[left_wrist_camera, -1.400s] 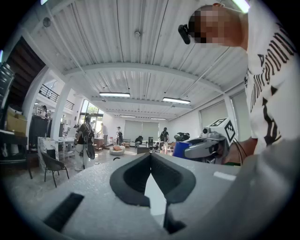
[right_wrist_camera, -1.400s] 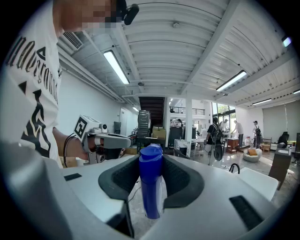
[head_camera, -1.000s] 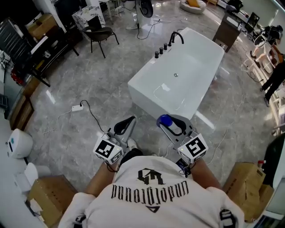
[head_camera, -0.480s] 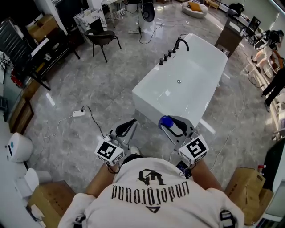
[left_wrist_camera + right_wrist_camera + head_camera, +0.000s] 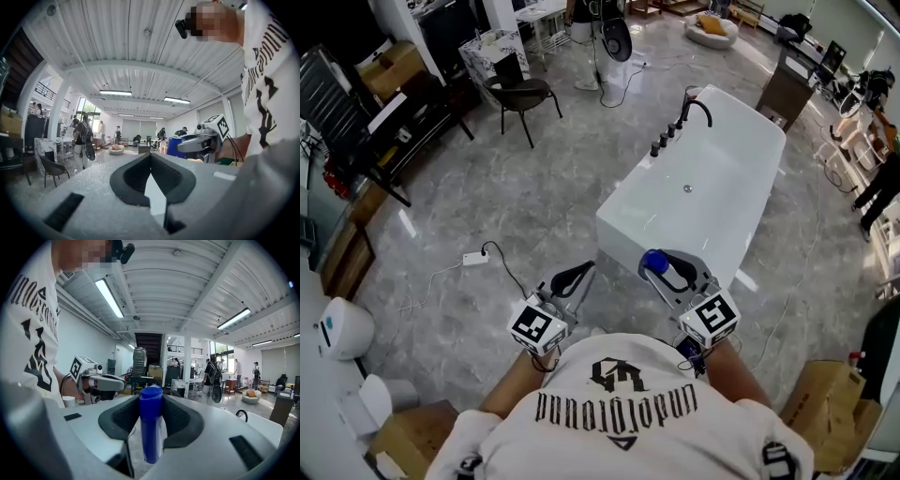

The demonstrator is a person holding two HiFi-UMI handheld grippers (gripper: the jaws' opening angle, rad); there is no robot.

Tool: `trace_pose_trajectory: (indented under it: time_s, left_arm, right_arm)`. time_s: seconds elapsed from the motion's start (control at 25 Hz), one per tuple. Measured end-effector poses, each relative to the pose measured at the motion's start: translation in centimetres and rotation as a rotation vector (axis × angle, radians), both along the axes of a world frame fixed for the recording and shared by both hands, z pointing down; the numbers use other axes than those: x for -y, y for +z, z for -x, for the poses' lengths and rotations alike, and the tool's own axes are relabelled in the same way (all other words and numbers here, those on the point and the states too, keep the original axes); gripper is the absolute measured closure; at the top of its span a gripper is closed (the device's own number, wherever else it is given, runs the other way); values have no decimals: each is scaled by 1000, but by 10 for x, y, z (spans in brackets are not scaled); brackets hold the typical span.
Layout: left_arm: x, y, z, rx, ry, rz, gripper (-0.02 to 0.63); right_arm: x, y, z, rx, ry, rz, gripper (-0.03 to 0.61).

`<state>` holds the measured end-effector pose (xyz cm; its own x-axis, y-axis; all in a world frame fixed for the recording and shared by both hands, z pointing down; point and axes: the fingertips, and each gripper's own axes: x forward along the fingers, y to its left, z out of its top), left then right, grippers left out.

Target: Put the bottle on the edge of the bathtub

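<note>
A white bathtub (image 5: 623, 220) stands on the marble floor just ahead of both grippers in the head view. My right gripper (image 5: 675, 272) is shut on a blue bottle (image 5: 654, 261), held upright short of the tub's near end. In the right gripper view the blue bottle (image 5: 151, 427) stands between the dark pads of the right gripper (image 5: 151, 399), and the tub's rim (image 5: 262, 423) shows at the right. My left gripper (image 5: 572, 279) is level beside it, over the floor. The left gripper (image 5: 150, 157) is shut with nothing between its jaws.
A black faucet (image 5: 698, 103) and several knobs sit on the tub's far left rim. A power strip with cable (image 5: 473, 258) lies on the floor to the left. A black chair (image 5: 525, 94), a fan (image 5: 614, 37) and cardboard boxes (image 5: 825, 412) stand around. People stand far off.
The person has walked toward the bathtub, so its near end lies closer to both grippers. The bottle stays upright in the right gripper. The left gripper keeps its place beside it.
</note>
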<state>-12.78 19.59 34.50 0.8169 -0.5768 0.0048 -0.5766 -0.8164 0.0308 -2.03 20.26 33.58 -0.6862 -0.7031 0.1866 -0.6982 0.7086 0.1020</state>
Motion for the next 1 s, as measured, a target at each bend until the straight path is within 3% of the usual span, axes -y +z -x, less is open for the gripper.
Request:
trace_pose_trajectory:
  time_s: [0.32,1.0]
  left_arm:
    - [14,8,31,-19,-9,26,600]
    - [62,23,38,-22,-107,73,600]
  right_arm:
    - [22,7,39,7,-22,11,426]
    - [85,5,36,26,-94,19,426]
